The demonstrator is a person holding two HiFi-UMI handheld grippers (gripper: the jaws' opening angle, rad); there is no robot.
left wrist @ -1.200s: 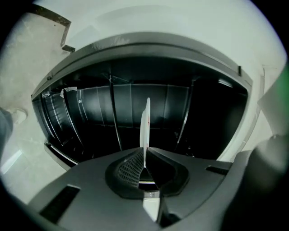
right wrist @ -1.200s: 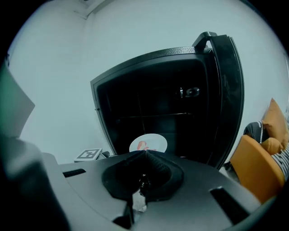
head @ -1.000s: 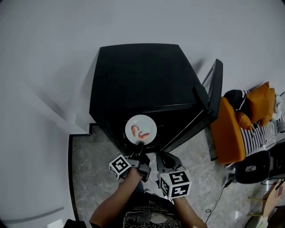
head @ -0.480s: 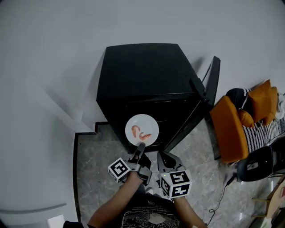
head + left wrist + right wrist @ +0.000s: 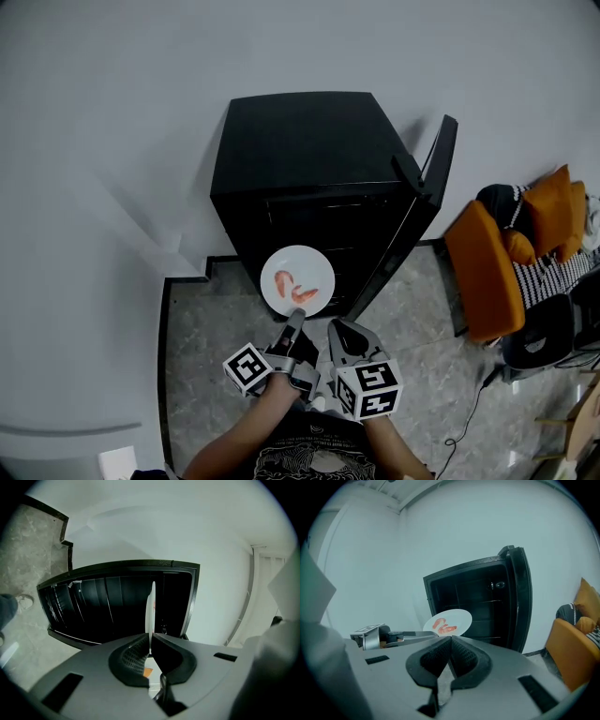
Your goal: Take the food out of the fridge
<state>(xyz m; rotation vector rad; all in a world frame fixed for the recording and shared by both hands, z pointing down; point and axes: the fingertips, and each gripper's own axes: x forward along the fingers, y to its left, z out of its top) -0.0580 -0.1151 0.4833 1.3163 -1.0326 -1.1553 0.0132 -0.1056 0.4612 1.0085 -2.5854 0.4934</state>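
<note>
The left claw (image 5: 296, 319) is clamped on the near rim of the white plate (image 5: 298, 281). The plate is held level at the frame's centre, just outside the open front of the black fridge (image 5: 309, 159), with the pink food (image 5: 294, 284) lying on it. In the left gripper view the plate (image 5: 150, 611) shows edge-on between the jaws. The right claw (image 5: 339, 330), just right of the left one, is closed on nothing, jaws meeting. The fridge door (image 5: 429, 183) stands open toward the right. Stone floor (image 5: 211, 328) lies at lower left, and an orange chair (image 5: 480, 272) is at far right.
</note>
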